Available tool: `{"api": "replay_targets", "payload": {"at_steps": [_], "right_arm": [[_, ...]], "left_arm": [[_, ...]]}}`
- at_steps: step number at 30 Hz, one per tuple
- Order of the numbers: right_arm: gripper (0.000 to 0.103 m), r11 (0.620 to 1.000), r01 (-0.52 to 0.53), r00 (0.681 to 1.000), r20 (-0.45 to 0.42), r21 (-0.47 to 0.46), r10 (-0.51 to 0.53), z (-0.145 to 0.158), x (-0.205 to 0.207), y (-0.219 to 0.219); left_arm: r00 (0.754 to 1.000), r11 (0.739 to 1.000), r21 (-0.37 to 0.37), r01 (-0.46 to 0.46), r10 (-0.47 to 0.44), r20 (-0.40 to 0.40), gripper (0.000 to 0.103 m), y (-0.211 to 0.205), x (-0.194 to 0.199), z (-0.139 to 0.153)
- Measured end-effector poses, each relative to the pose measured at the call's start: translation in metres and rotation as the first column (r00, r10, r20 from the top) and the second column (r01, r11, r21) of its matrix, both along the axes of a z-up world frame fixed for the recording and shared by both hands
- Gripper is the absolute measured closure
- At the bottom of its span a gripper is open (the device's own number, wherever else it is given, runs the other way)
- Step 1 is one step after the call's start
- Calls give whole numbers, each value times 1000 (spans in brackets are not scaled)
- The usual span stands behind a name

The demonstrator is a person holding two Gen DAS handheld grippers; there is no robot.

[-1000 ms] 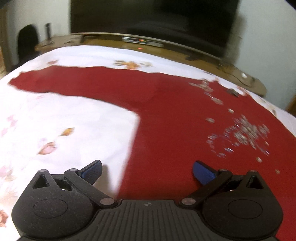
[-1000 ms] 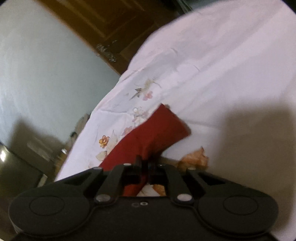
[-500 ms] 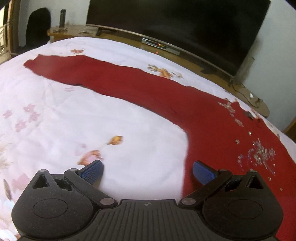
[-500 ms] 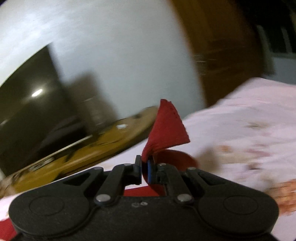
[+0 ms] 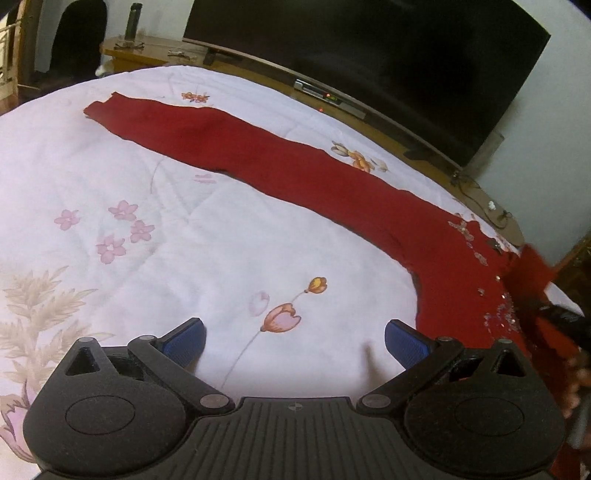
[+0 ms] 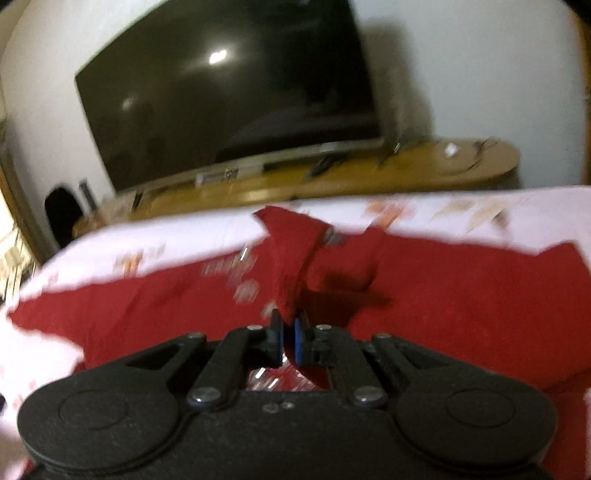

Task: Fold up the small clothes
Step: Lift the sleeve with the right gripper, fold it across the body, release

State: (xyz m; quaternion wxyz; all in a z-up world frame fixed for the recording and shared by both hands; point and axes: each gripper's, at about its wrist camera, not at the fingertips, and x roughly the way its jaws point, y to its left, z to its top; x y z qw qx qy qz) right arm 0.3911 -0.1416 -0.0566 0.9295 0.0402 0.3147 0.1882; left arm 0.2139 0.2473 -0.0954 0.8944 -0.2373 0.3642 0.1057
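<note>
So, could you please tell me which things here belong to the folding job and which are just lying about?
Job: red garment; right claw, shut on its sleeve; left claw, open.

Lying about: television, wooden stand, bottle, floral bedspread.

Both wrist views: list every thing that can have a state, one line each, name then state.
red garment: spread on the bed, one sleeve stretched flat, the other lifted over the body
lifted sleeve: pinched, raised off the cloth
right gripper: shut on the lifted sleeve
left gripper: open, holding nothing, over the floral bedspread
television: screen dark
set-top box: small lights lit
</note>
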Motion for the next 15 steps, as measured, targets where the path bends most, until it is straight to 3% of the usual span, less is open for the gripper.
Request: {"api": "replay_targets", "payload": {"at_steps": [3, 7, 10, 13, 14, 15], "right_arm": [[95, 998, -54, 998, -39, -24, 53, -20, -1, 25], [73, 993, -96, 995, 3, -68, 96, -22, -13, 38], [69, 996, -73, 994, 76, -49, 77, -4, -35, 19], [69, 1000, 4, 997, 76, 3, -4, 5, -49, -18], [68, 999, 33, 997, 74, 17, -35, 6, -55, -30], [67, 998, 62, 996, 69, 30, -64, 8, -62, -43]], "left_arm": [[1000, 1000, -20, 23, -23, 15, 0, -1, 3, 0], [997, 997, -49, 61, -58, 57, 0, -7, 11, 6], [990, 991, -78, 113, -105, 97, 0, -26, 34, 12], [971, 973, -113, 202, -184, 151, 1, -56, 66, 21], [961, 963, -121, 242, -220, 168, 6, -69, 79, 23], [951, 952, -130, 278, -254, 174, 27, -83, 91, 25]]}}
